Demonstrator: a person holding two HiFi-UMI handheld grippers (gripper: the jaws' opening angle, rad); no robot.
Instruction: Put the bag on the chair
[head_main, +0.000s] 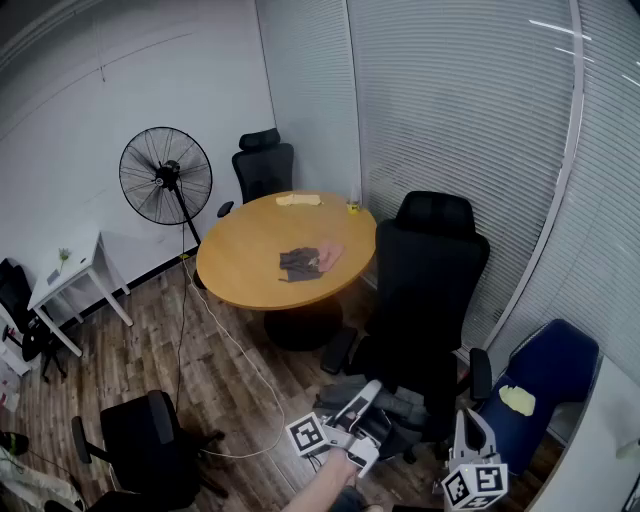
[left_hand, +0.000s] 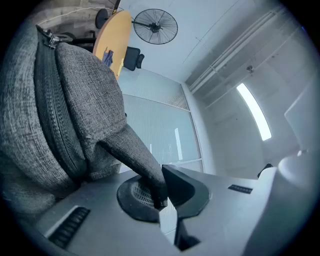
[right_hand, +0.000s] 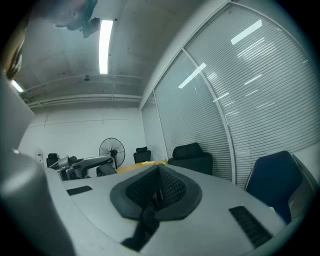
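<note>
Your left gripper (left_hand: 162, 200) is tilted upward and pinched tight on the strap (left_hand: 135, 155) of the grey bag (left_hand: 65, 110). The bag sits just ahead of its jaws, over the seat of the black chair (head_main: 428, 265). Your right gripper (right_hand: 157, 192) is level, to the right of the left one and clear of the bag, its jaws pressed together on nothing

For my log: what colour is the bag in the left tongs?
The bag is heathered grey, with a darker zipper; clearest in the left gripper view.
</note>
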